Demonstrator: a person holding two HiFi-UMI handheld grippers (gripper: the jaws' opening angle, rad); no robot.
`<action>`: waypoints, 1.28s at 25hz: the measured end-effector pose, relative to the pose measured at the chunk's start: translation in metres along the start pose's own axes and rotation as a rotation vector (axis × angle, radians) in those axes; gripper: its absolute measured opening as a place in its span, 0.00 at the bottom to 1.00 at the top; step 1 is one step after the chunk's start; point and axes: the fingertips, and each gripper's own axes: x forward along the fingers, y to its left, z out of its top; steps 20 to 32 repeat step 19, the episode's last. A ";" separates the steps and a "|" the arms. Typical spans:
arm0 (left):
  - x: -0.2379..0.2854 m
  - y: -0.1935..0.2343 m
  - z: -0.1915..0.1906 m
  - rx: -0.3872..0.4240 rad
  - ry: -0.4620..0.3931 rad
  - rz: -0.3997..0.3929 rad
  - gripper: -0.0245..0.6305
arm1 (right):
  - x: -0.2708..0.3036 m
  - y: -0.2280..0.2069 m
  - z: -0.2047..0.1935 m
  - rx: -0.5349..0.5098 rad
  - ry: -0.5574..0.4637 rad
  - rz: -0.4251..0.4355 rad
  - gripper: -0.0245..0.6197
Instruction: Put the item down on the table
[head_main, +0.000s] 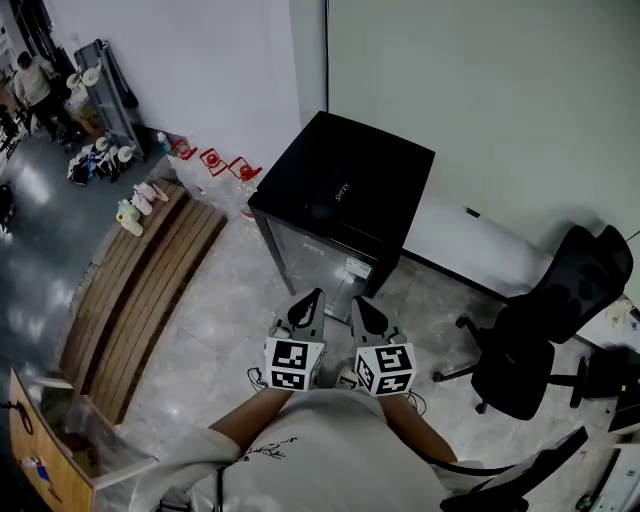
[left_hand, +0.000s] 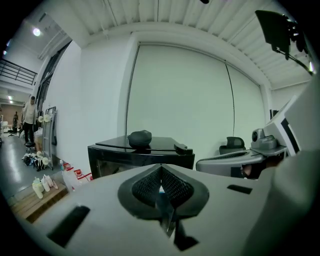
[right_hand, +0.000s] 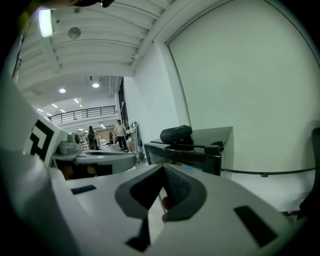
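The left tongs (head_main: 310, 300) and the right tongs (head_main: 362, 308) sit side by side, low and near our body; both point at a black, shiny surface (head_main: 370, 160) that stands on the floor in front of us; in the left gripper view the left tongs are pressed tight together, with nothing between them; in the right gripper view the right tongs are close together too, and we see nothing held in them; the item (left_hand: 139, 138), a dark rounded lump, lies on top of the surface, well apart from both tongs; in the head view we cannot pick it out on the dark top; a black office chair (head_main: 560, 320) stands to our right; a strip of wooden boards (head_main: 140, 290) runs along the floor to our left; a person (head_main: 35, 85) stands far off on that side.
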 end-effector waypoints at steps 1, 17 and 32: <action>-0.001 0.001 0.000 0.002 0.001 -0.002 0.05 | 0.001 0.000 0.001 -0.003 -0.001 -0.001 0.04; -0.015 0.005 -0.004 -0.010 0.008 -0.013 0.05 | -0.004 0.010 0.007 -0.027 -0.012 -0.017 0.04; -0.018 0.004 -0.004 -0.009 0.010 -0.016 0.05 | -0.005 0.013 0.008 -0.031 -0.012 -0.016 0.04</action>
